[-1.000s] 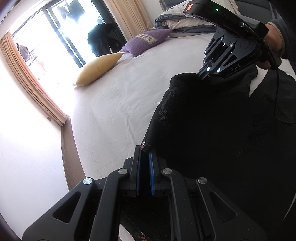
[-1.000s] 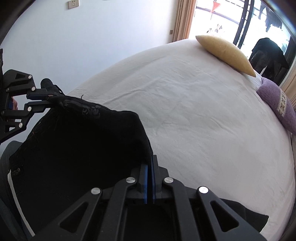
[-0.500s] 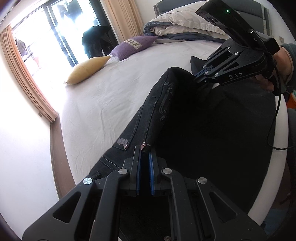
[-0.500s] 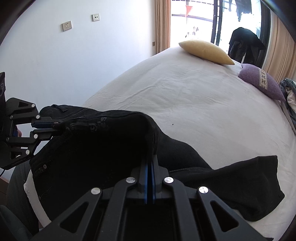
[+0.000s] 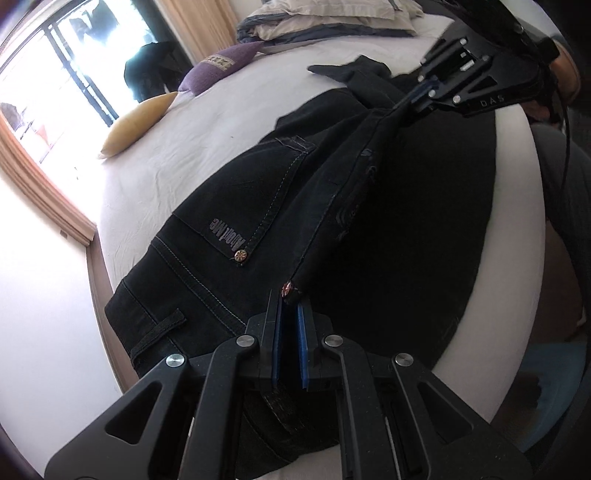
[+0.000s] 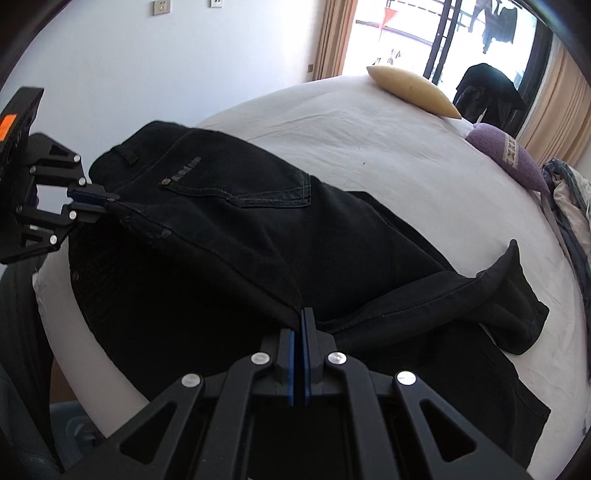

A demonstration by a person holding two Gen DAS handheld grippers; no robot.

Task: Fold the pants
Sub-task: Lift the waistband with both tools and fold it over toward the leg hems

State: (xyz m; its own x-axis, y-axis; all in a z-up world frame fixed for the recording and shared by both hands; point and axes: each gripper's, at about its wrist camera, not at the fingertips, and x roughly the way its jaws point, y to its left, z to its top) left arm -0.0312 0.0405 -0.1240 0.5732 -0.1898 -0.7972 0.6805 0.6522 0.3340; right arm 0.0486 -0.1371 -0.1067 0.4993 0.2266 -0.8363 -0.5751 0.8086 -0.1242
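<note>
A white bed sheet (image 6: 369, 147) fills most of both views. A yellow pillow (image 6: 410, 90) lies near the upper right of the right wrist view, with a purple cushion (image 6: 509, 157) further right. Folded bedding (image 5: 325, 18) sits at the top of the left wrist view. Beige curtains (image 6: 332, 37) frame a bright window (image 6: 406, 33); wall sockets (image 6: 160, 6) show at upper left.
</note>
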